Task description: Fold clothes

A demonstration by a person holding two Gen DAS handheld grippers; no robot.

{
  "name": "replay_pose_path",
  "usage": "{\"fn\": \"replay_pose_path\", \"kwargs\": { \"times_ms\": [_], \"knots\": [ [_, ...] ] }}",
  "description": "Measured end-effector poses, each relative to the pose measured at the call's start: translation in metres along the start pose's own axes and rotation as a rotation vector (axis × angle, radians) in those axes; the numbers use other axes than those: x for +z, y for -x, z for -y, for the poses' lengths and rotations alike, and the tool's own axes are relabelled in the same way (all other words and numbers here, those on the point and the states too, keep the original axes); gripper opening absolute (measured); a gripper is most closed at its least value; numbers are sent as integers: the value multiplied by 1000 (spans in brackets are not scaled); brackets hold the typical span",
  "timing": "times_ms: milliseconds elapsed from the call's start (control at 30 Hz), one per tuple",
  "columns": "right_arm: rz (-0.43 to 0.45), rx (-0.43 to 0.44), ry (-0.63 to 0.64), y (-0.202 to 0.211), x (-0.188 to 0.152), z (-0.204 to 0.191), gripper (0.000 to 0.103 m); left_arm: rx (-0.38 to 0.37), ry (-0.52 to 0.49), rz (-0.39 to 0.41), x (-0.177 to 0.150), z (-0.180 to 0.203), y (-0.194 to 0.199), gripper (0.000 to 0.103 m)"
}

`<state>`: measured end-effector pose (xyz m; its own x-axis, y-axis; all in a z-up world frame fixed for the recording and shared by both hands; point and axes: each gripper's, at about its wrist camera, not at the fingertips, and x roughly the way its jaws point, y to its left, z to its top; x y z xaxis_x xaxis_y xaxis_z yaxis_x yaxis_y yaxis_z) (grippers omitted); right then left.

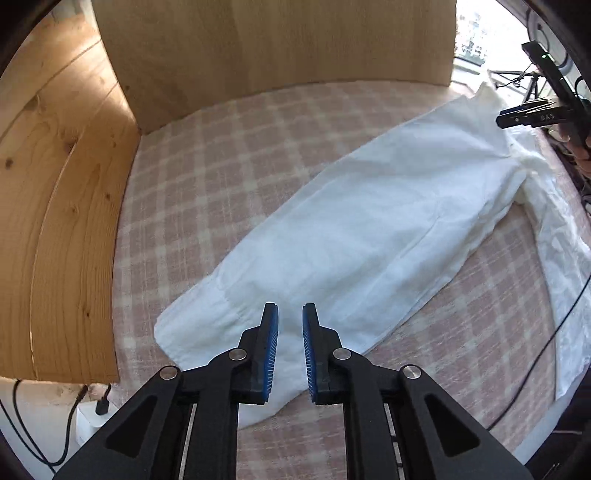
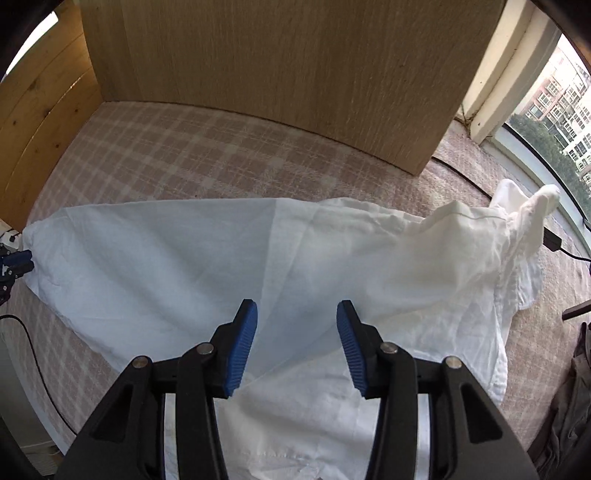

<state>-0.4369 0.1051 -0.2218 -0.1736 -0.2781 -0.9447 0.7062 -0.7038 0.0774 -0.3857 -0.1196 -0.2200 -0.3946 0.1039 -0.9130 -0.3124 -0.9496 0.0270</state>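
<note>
White shirt (image 1: 369, 229), flat on checked cover (image 1: 221, 155); left gripper (image 1: 290, 347) narrowly parted, right gripper (image 2: 297, 347) wide, both empty.

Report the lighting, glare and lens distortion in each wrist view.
Left wrist view: the window is blown out white, sun streaks the pine boards, and fisheye bends the panel edges. Right wrist view: softer daylight, the white shirt shaded bluish at left and sunlit at right, with the buildings outside clearly visible.
</note>
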Motion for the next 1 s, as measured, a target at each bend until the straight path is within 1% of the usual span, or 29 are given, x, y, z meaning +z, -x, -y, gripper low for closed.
{"fn": "replay_pose_path", "kwargs": {
  "times_ms": [33, 67, 100, 133, 200, 267, 300, 333, 400, 433, 467, 500, 567, 600, 633, 700, 733, 767, 833, 900, 933, 967, 1000],
  "knots": [
    [18, 8, -22, 10, -1, 5, 44, -47, -32, 35, 12, 18, 8, 13],
    [35, 22, -44, 23, -6, 11, 44, -101, -65, 63, 24, 38, 12, 17],
    [52, 37, -64, 36, -16, 15, 44, -154, -98, 91, 36, 57, 16, 21],
    [69, 50, -82, 47, -26, 18, 44, -204, -123, 108, 48, 75, 13, 21],
    [91, 47, -137, 62, -52, 26, 44, -296, -159, 125, 72, 110, -3, 23],
    [96, 30, -218, 66, -80, 41, 44, -371, -169, 109, 92, 136, -28, 22],
    [87, 20, -250, 64, -90, 50, 44, -371, -172, 97, 100, 146, -43, 24],
    [74, -2, -273, 64, -99, 59, 44, -348, -175, 83, 105, 153, -57, 24],
    [47, -46, -320, 63, -118, 78, 43, -274, -164, 23, 111, 159, -84, 22],
    [41, -57, -335, 63, -123, 85, 39, -243, -149, 11, 111, 157, -88, 20],
    [39, -60, -343, 63, -125, 92, 28, -213, -134, 0, 112, 155, -92, 15],
    [43, -59, -348, 62, -124, 97, 23, -185, -122, 0, 115, 154, -90, 15],
    [66, -46, -337, 53, -111, 102, 23, -179, -113, 63, 131, 159, -73, 15],
    [73, -44, -322, 47, -102, 105, 23, -186, -112, 94, 140, 164, -66, 17],
    [75, -50, -298, 38, -89, 107, 23, -196, -112, 120, 151, 170, -61, 18],
    [67, -95, -230, 16, -61, 109, 23, -229, -99, 150, 170, 180, -59, 21],
    [57, -113, -210, 4, -48, 112, 23, -240, -85, 153, 178, 184, -61, 23],
    [47, -105, -214, -5, -39, 117, 23, -251, -72, 149, 185, 188, -65, 24],
    [35, -55, -235, -20, -24, 129, 23, -288, -57, 139, 197, 196, -76, 25],
    [20, -31, -219, -31, -14, 136, 23, -320, -47, 129, 208, 204, -91, 25],
    [17, -34, -209, -36, -10, 139, 23, -295, -48, 121, 212, 207, -101, 26],
    [18, -38, -202, -40, -7, 143, 23, -224, -55, 101, 215, 209, -113, 27],
    [13, -38, -202, -46, -5, 147, 23, -144, -60, 62, 216, 210, -127, 25]
  ]
}}
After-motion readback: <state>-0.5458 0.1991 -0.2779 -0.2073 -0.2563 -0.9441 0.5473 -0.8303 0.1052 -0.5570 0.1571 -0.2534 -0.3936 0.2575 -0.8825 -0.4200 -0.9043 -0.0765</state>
